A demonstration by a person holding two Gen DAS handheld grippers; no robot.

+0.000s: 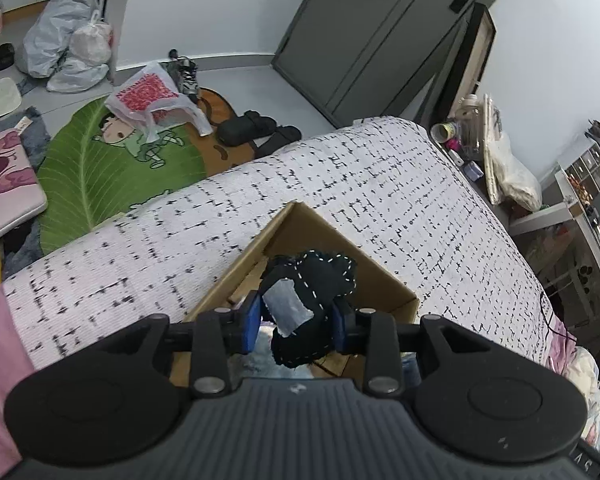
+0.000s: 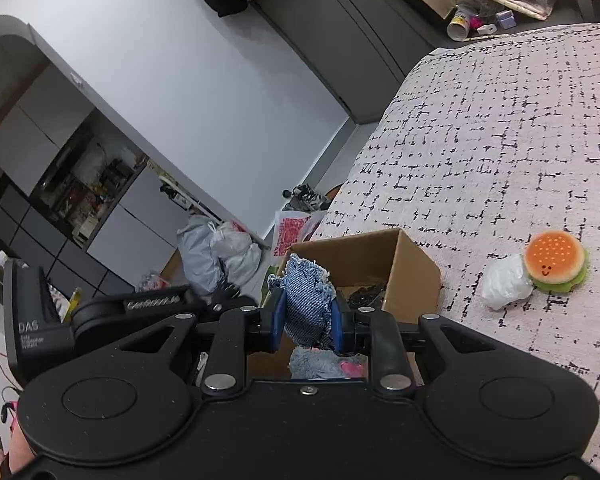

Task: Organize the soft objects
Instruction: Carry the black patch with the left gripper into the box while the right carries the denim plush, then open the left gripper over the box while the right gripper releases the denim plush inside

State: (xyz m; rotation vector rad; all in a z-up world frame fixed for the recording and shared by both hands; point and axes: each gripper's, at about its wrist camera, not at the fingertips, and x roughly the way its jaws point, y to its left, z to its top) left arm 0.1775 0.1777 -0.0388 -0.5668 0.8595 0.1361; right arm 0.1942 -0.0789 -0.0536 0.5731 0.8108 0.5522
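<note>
A black felt toy [image 1: 320,280] with white stitching and a grey patch sits between the blue pads of my left gripper [image 1: 294,326], which is shut on it. It hangs over the open cardboard box [image 1: 384,276] on the bed. My right gripper [image 2: 306,324] is shut on a frayed piece of blue denim [image 2: 306,300], held just above the same box [image 2: 412,268]. Inside the box lie a pale blue fluffy thing [image 2: 312,362] and something pink [image 2: 354,368]. A hamburger plush [image 2: 556,260] lies on the bed to the right of the box, touching a white crumpled wrap [image 2: 504,284].
The bed has a white cover with black dashes [image 1: 140,272]. Beyond its far edge the floor holds a green leaf rug [image 1: 84,176], plastic bags [image 1: 68,40], shoes and black slippers [image 1: 248,128]. A cluttered side table [image 1: 472,136] stands at the bed's right corner.
</note>
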